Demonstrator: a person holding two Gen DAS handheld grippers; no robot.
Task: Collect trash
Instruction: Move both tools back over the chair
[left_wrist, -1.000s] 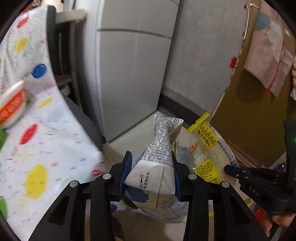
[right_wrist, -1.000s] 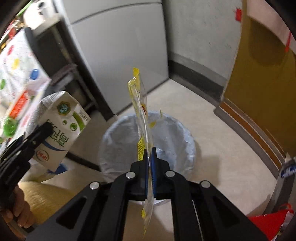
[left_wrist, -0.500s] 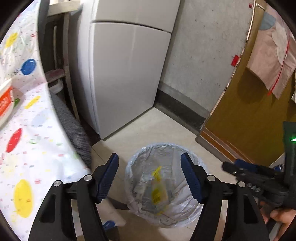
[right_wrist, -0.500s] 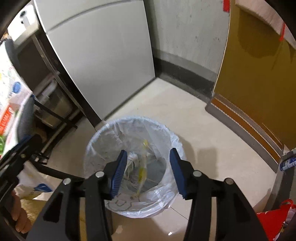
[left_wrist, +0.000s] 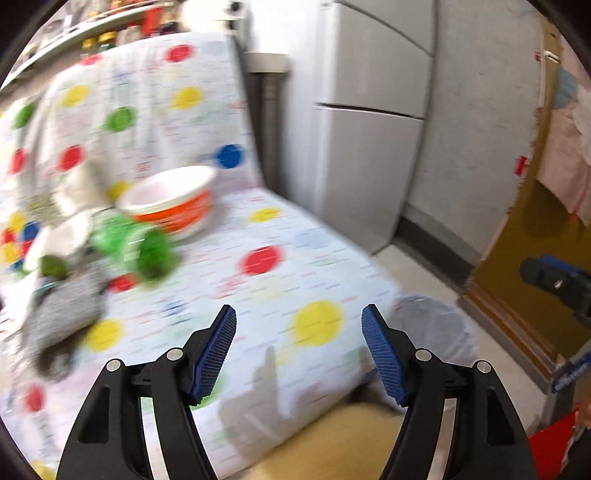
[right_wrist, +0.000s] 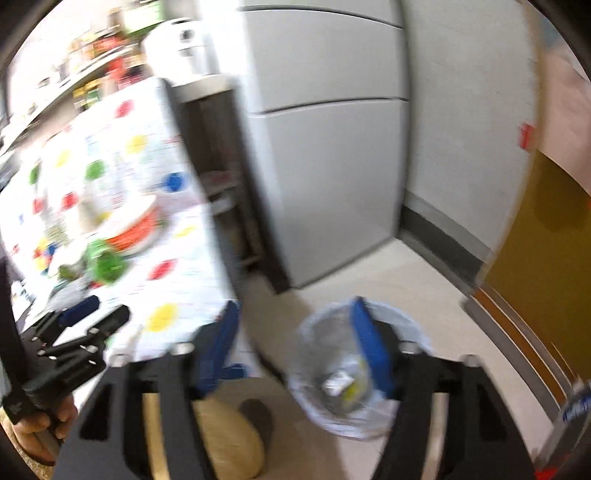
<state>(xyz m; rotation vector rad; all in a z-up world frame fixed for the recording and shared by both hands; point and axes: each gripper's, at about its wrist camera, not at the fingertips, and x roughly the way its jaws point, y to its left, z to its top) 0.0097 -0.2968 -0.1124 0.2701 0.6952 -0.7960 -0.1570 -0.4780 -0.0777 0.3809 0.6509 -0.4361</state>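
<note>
Both grippers are standing spread and empty: the left gripper (left_wrist: 299, 350) is facing the table (left_wrist: 280, 280), the right gripper (right_wrist: 295, 354) is hanging over the bin (right_wrist: 406, 417), where some trash is lying. More trash, a bowl (left_wrist: 173, 203) and a green bottle (left_wrist: 136, 247), is sitting on the table, blurred. This looks like the reach for another piece; the next move calls for lining the open jaws around one.

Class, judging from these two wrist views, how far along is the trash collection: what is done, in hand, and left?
Done: a carton and yellow wrapper lie in the lined bin. In hand: nothing; the left tool and right tool are both open. Left: the green bottle, orange bowl and a grey blurred item sit on the spotted tablecloth.
</note>
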